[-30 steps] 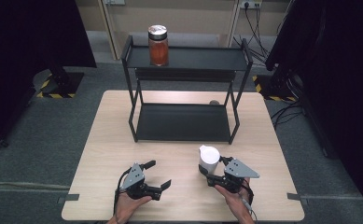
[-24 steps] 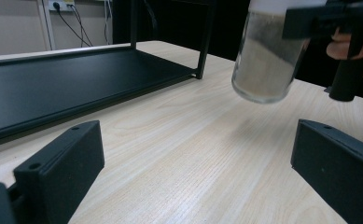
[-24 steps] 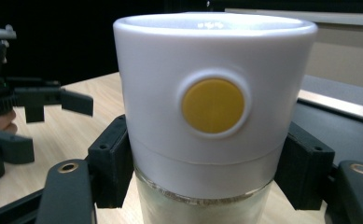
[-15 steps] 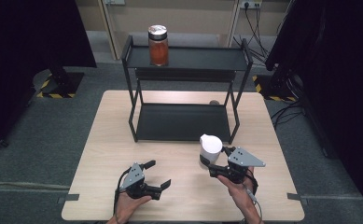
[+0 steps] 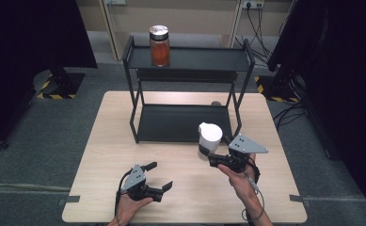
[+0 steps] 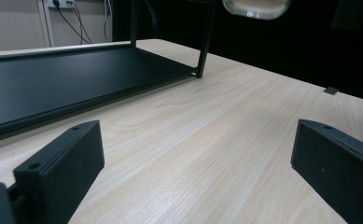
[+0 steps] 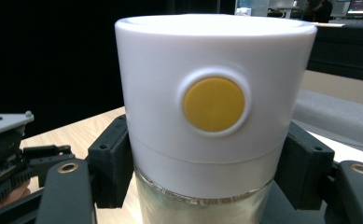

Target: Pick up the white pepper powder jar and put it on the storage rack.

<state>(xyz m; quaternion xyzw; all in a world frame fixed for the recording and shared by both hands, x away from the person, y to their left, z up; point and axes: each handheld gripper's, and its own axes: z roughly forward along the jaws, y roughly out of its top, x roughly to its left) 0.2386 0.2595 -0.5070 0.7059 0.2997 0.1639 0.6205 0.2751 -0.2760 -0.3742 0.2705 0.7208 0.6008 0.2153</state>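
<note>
The white-lidded jar (image 5: pixel 209 138) is clamped between the jaws of the right gripper (image 5: pixel 212 157), held clear above the bench (image 5: pixel 100 141) just in front of the black shelf rack (image 5: pixel 185 122). The left gripper (image 5: pixel 161 175) rests near the bench's front edge, jaws apart and empty. An orange jar (image 5: pixel 159 45) stands on the rack's top shelf.

Even overhead light falls on the pale bench (image 5: pixel 124 155), with dark surroundings at both sides. Shadows are soft. The high view is slightly soft; the white lid (image 7: pixel 215 100) shows mild glare, its background blurred.
</note>
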